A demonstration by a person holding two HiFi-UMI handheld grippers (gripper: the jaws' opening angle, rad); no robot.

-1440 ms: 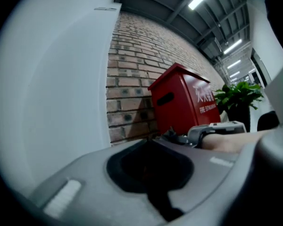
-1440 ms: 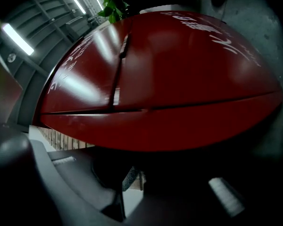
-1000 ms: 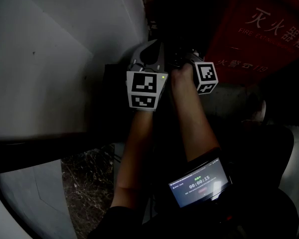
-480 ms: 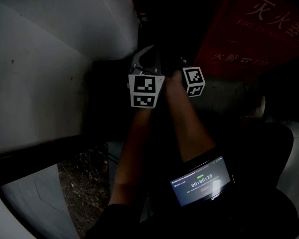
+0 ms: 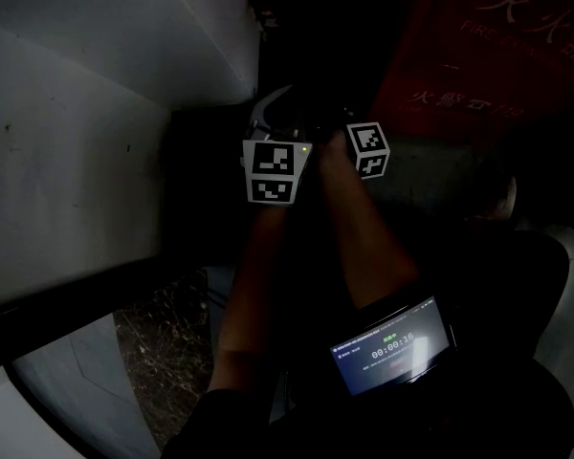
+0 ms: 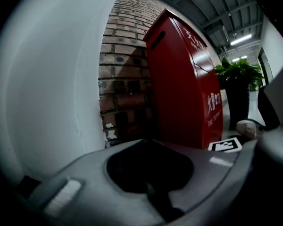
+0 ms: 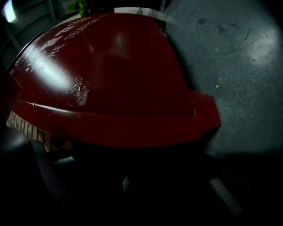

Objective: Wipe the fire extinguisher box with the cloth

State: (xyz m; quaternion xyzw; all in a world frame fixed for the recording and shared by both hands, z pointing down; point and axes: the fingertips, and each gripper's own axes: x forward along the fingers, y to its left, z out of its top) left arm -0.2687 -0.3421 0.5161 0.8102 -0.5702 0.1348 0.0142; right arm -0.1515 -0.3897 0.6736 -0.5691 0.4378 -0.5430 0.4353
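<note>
Although the red fire extinguisher box point(image 5: 488, 55) stands just to the right of both grippers, nothing touches it and no cloth can be made out in any view. The left gripper point(image 6: 146, 144) points along the gap between a white wall point(image 5: 77, 161) and the box's side, with a brick wall point(image 6: 125, 79) behind. Its grey jaws appear drawn together at the tips around a dark hollow, and what sits in that hollow is too dim to name. The right gripper point(image 7: 141, 180) looks down over the box's sloped top, above the concrete floor point(image 7: 236, 55). Its jaws are lost in shadow, so whether they are apart or closed cannot be told. A pale dusty smudge point(image 7: 81, 93) shows on the top panel. A potted plant point(image 6: 238, 74) stands beyond the box, and a timer screen point(image 5: 390, 347) glows on the right forearm. By this evidence, wiping seems not yet begun: every face remains to be covered, and the cloth must first be brought against the box.
</note>
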